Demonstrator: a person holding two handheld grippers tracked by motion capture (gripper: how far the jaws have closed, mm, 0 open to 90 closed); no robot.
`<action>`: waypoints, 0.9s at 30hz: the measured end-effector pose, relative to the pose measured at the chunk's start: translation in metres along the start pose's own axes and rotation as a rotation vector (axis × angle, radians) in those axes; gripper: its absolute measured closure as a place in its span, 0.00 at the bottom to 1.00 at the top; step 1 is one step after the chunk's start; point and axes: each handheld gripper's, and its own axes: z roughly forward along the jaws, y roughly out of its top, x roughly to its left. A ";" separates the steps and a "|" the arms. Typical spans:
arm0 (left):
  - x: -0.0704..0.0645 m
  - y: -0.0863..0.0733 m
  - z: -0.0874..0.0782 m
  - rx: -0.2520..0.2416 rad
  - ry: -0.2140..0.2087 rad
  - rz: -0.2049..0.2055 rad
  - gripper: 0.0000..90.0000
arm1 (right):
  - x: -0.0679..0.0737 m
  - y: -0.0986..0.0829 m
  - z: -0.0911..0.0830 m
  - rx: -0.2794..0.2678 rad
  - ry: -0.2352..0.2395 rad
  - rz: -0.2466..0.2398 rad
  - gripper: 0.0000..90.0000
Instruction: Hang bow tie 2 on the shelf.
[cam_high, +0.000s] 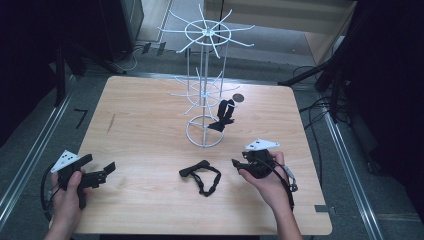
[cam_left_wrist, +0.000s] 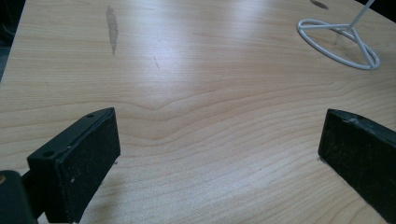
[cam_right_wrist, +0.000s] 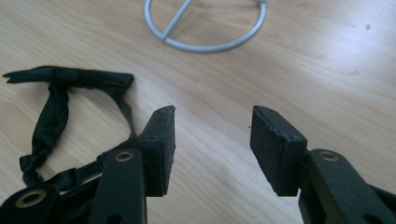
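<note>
High view: I am holding the left gripper (cam_high: 97, 175) low over the near-left part of the light wooden table (cam_high: 145, 135), jaws spread, nothing between them. My right hand (cam_high: 267, 182) is holding the right gripper (cam_high: 239, 164) over the near-right part, its tips pointing left toward a black fabric bow tie with a looped strap (cam_high: 201, 175) that is lying flat on the table near the front centre, close to the tips but apart from them. A white wire display stand with radiating hooks (cam_high: 205, 75) is standing at mid-table on its ring base; a second black bow tie (cam_high: 223, 115) is hanging on one of its lower hooks, on the right side of the pole. A small dark round mark (cam_high: 238, 97) is showing on the wood behind the stand.

Left gripper view: my jaws are standing wide apart over bare wood, gripping nothing. The stand's ring base is sitting at upper right, well apart from them.

Right gripper view: my jaws are parted with bare wood in the gap, pinching nothing. The bow tie on the table is lying just left of the left jaw; its strap is running behind that jaw, and I cannot tell whether they are touching
</note>
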 end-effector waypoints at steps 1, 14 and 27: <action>0.000 0.000 0.000 0.000 0.000 -0.001 0.00 | 0.002 -0.001 0.001 0.009 0.005 0.001 0.58; 0.000 0.000 0.001 0.002 0.000 0.000 0.00 | 0.017 -0.005 0.017 0.069 0.054 0.005 0.63; 0.000 0.000 0.001 0.003 -0.001 0.001 0.00 | 0.036 -0.005 0.034 0.119 0.089 -0.022 0.64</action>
